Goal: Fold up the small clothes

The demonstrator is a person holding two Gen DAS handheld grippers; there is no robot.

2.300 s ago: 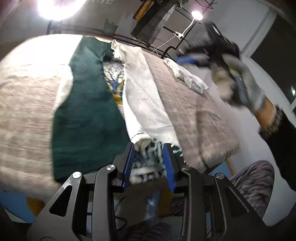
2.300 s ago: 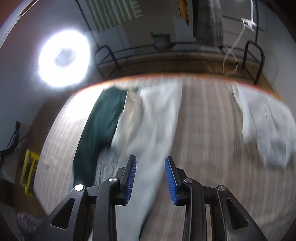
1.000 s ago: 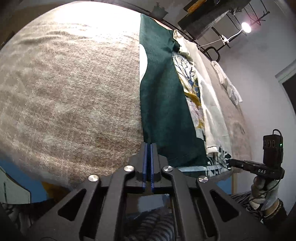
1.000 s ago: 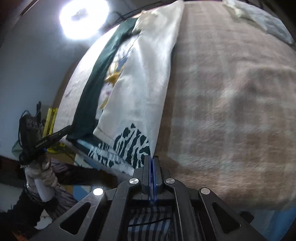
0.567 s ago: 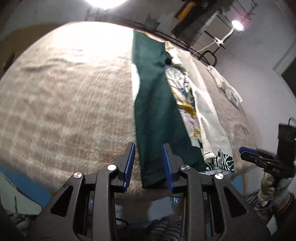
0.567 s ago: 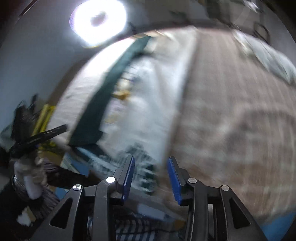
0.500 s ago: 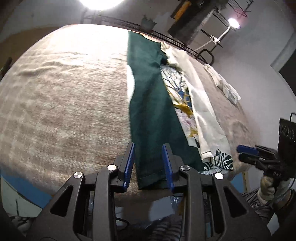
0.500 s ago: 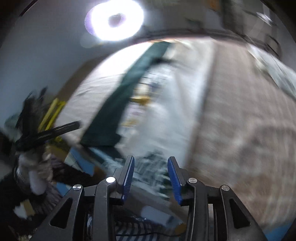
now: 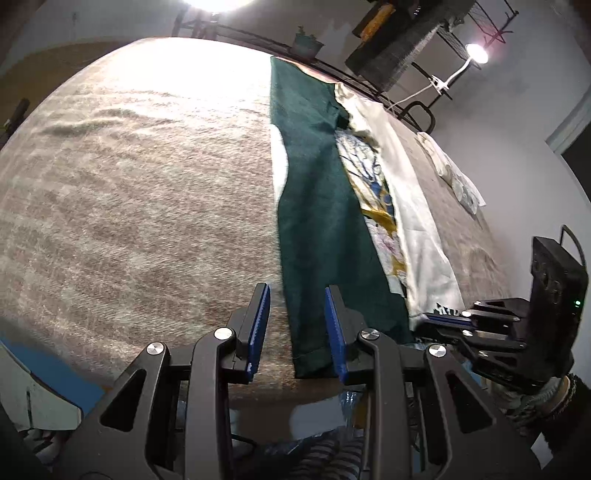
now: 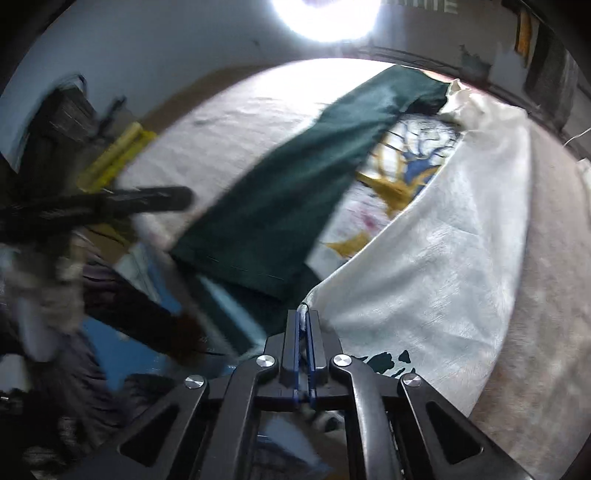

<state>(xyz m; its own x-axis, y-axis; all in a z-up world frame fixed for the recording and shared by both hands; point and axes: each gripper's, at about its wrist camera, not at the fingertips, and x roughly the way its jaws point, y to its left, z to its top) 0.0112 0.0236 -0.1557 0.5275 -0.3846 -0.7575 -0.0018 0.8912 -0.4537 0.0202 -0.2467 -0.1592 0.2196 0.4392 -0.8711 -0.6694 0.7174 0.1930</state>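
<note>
A long garment lies on the beige blanket (image 9: 129,192). Its dark green panel (image 9: 321,221) is folded over a printed middle (image 9: 373,192), with a white panel (image 9: 417,221) on the right. My left gripper (image 9: 297,328) is open, its fingers straddling the green panel's near left corner at the blanket's front edge. My right gripper (image 10: 304,325) is shut on the white panel's (image 10: 443,251) near corner, beside the green hem (image 10: 258,221). The right gripper also shows in the left wrist view (image 9: 443,319).
A crumpled white cloth (image 9: 458,177) lies on the blanket at the far right. A metal rail (image 9: 332,70) runs along the far edge, with a lamp (image 9: 474,53) behind. A bright ring light (image 10: 332,14) glares overhead. The blanket's front edge drops off below the grippers.
Both grippers opened after being shut a second ago. The right gripper then moved left and shut on the white panel's corner. The left gripper stayed open at the green corner.
</note>
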